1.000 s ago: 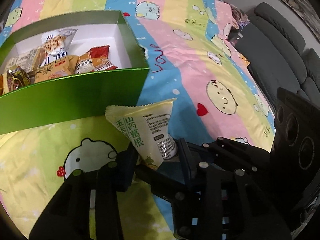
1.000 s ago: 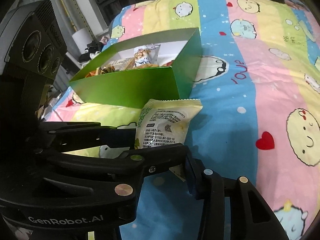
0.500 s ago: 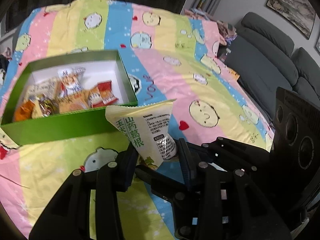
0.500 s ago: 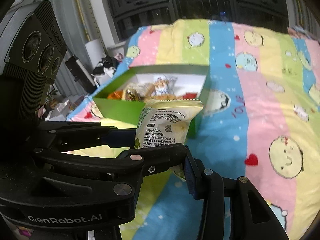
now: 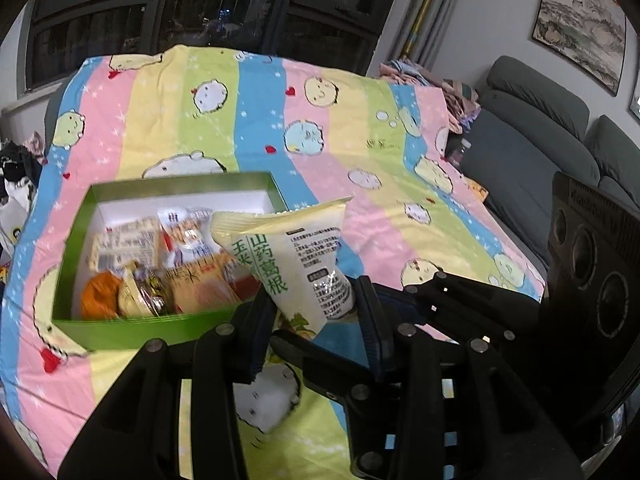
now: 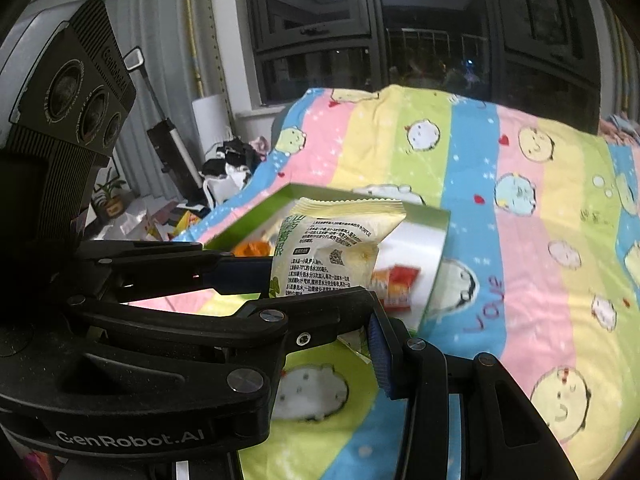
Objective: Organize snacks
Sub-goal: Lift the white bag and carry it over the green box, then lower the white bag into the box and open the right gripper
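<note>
A pale yellow snack packet (image 5: 296, 264) with green Chinese print is gripped at its lower end by my left gripper (image 5: 316, 312). My right gripper (image 6: 320, 300) also holds the same packet (image 6: 328, 248), with my left gripper's arm crossing in front. The packet is held up in the air in front of a green box (image 5: 132, 328) with a white inside, which holds several snack packets (image 5: 160, 264). The box also shows in the right wrist view (image 6: 436, 236), partly hidden behind the packet.
The box sits on a bed cover (image 5: 360, 128) with pastel stripes and cartoon faces. A grey sofa (image 5: 540, 140) stands to the right, dark windows (image 6: 400, 32) behind. Clutter lies on the floor left of the bed (image 6: 168, 208).
Both grippers have lifted the packet well above the cover. The view rose and now looks down into the box from higher up, with the windows coming into view.
</note>
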Motion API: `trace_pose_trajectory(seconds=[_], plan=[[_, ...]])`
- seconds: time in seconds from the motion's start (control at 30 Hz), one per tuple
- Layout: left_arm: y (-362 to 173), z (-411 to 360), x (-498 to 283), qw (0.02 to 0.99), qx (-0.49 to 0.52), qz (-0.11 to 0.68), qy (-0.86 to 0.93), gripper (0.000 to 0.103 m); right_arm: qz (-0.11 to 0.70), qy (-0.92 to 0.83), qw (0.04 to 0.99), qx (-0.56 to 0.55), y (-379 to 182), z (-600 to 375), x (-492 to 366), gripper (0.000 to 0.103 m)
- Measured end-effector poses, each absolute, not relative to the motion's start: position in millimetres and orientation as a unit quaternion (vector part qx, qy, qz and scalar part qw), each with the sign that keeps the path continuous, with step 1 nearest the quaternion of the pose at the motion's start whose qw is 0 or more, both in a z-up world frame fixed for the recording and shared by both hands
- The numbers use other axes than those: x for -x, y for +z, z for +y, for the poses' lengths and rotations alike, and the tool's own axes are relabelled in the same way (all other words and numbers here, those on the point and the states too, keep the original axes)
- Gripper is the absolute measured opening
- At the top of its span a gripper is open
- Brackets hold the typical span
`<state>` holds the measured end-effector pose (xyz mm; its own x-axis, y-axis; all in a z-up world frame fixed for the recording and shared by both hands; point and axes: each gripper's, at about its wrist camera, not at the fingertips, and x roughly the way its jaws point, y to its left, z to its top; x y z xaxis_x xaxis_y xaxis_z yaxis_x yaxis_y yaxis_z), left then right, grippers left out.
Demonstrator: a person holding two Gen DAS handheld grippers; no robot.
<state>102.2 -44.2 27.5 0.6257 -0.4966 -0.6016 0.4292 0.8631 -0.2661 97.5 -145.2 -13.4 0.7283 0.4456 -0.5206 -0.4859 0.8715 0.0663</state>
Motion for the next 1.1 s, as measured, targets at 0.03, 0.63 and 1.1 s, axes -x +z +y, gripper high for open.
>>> trace_pose_trajectory(seconds=[0.03, 0.63, 1.1], plan=[[29.3, -42.4, -105.1, 0.902, 0.047, 0.344, -0.256, 0.038, 0.267, 0.252, 0.930, 0.037, -11.5, -144.0, -100.0, 0.046], [-2.1, -14.9, -173.2, 0.899, 0.073, 0.370, -0.224, 0.039, 0.296, 0.271, 0.915, 0.040, -32.9, -113.7, -174.6, 0.046], [-39.0, -12.0, -202.2, 0.883, 0.073, 0.427, -0.179, 0.052, 0.382, 0.245, 0.890, 0.047, -66.0, -101.7, -209.6, 0.046]])
